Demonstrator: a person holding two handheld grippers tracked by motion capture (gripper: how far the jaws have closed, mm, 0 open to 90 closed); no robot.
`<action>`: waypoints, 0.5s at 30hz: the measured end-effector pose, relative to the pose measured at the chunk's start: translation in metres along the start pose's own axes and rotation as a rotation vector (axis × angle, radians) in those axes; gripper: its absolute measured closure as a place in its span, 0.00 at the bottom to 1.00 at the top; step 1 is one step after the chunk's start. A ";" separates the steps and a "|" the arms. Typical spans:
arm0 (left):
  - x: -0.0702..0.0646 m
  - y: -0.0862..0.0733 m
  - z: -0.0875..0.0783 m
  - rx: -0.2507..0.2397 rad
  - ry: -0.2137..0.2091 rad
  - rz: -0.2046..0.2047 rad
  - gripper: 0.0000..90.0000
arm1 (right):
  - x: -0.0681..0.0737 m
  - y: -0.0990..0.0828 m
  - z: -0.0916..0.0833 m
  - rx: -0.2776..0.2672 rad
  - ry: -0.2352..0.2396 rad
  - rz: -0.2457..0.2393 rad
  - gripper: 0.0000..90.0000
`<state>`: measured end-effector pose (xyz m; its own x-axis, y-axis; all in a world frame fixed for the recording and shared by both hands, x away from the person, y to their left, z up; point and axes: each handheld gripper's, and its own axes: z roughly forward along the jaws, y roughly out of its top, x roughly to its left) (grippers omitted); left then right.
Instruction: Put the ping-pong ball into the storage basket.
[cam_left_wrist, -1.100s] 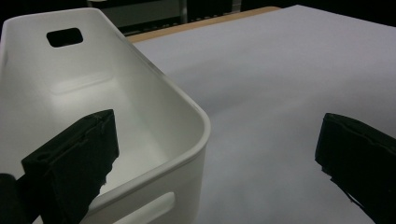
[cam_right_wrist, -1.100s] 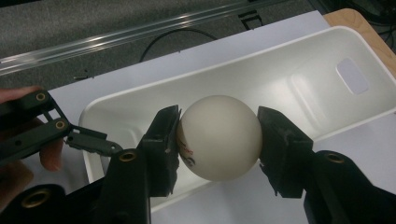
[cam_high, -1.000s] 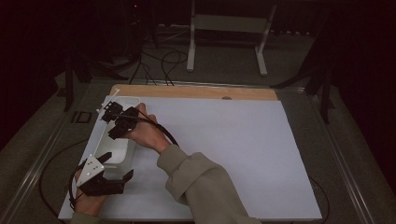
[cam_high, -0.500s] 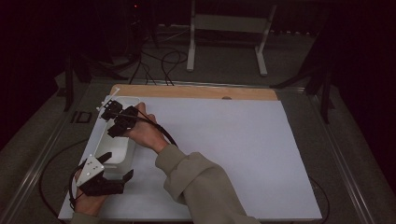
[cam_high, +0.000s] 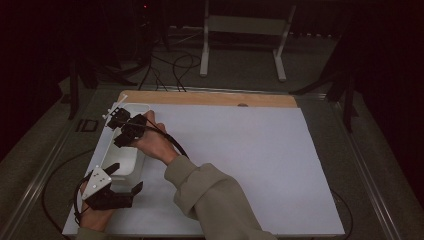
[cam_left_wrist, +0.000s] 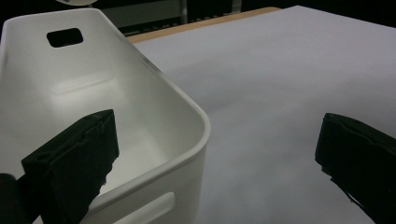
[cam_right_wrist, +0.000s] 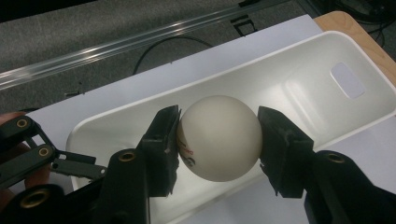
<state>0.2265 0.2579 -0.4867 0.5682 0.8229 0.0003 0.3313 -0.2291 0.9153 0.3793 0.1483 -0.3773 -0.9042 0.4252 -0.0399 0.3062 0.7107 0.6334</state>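
White paper covered the tabletop (cam_high: 240, 165), and at its left edge sat a long white bin (cam_high: 126, 150) with a slot handle at each end. I judged the step in hand to be the drop: a ball was being carried over the bin to be let go inside it.

My right gripper (cam_right_wrist: 217, 140) hung over the bin's far half, and its jaws were closed on a cream ball (cam_right_wrist: 219, 137), one pad on each side. The ball sat clear above the bin's floor, with some red print low on its left. From the high view that gripper (cam_high: 125, 127) pointed out toward the tabletop's left edge, the hand behind it, the sleeve running back across the paper and the cable looping beside the wrist.

My left gripper (cam_high: 112, 192) rested on the tabletop at the bin's near end, grey plate on top. Its jaws stood wide with nothing gripped; in its own view one pad (cam_left_wrist: 74, 163) was inside the bin (cam_left_wrist: 154, 121) and the other outside it over the paper, so they straddled the near corner wall. I couldn't tell whether either pad touched it.

Next, I reckoned, the right jaws needed only to part so the ball fell inside, with the left steadying the bin.
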 end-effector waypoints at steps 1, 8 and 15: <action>0.000 0.000 0.000 0.000 0.000 0.000 0.00 | 0.000 0.000 0.000 -0.003 0.000 0.004 0.56; 0.000 0.000 0.000 0.000 0.001 0.000 0.00 | 0.001 0.001 0.002 -0.003 0.005 0.008 0.55; 0.000 0.000 0.000 0.000 0.001 0.000 0.00 | -0.001 0.000 0.005 0.003 -0.005 0.051 0.14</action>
<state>0.2265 0.2577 -0.4868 0.5676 0.8233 0.0003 0.3313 -0.2287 0.9154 0.3818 0.1511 -0.3812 -0.8859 0.4637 -0.0120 0.3524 0.6897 0.6326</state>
